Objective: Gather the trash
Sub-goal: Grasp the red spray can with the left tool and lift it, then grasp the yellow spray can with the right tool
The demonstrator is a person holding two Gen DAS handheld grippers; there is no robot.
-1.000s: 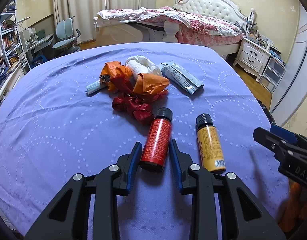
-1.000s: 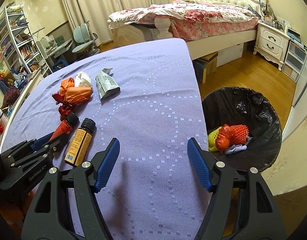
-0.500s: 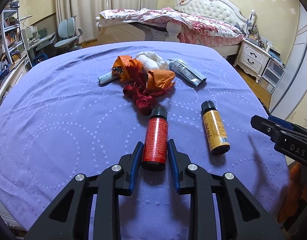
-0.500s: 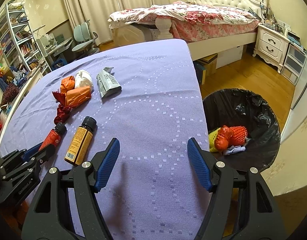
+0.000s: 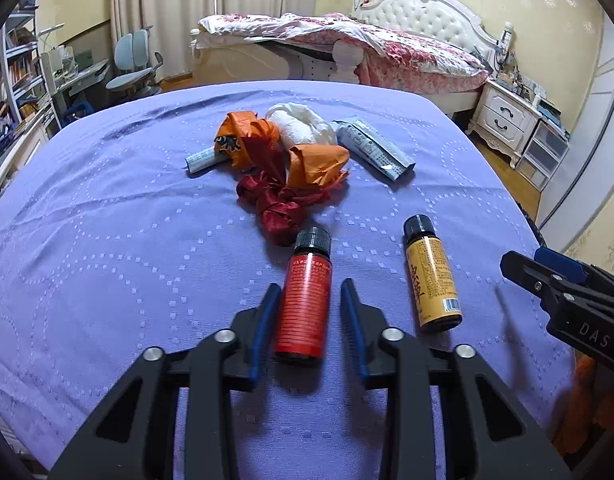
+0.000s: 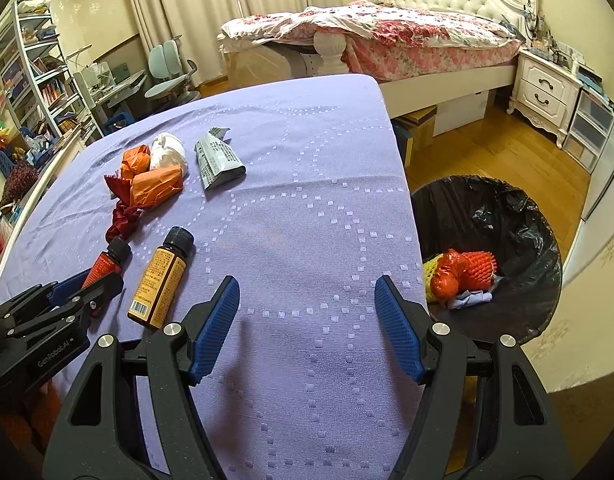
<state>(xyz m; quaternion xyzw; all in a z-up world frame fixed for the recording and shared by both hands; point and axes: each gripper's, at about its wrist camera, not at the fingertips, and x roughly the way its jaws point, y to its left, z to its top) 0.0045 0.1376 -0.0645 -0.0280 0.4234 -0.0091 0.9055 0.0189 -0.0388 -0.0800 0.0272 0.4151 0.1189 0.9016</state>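
Observation:
A small red bottle [image 5: 305,300] with a black cap lies on the purple tablecloth [image 5: 107,260] between the fingers of my left gripper [image 5: 309,304]. The jaws stand a little apart from its sides, so the gripper is open around it. A yellow bottle [image 5: 429,278] lies to its right. Crumpled orange and red wrappers [image 5: 283,168], a white wad [image 5: 301,128] and a grey packet [image 5: 373,148] lie further back. My right gripper [image 6: 309,320] is wide open and empty over the table's right part. The black-lined trash bin [image 6: 507,216] stands on the floor at the right.
The bin holds orange and yellow netting [image 6: 463,270]. The table's right edge [image 6: 407,184] runs beside the bin. A bed [image 6: 387,36], a nightstand [image 6: 545,88] and a desk with chairs [image 6: 167,76] stand behind the table.
My left gripper's jaws have parted slightly from the red bottle, which lies on the cloth. The right gripper has stayed nearly still and wide open.

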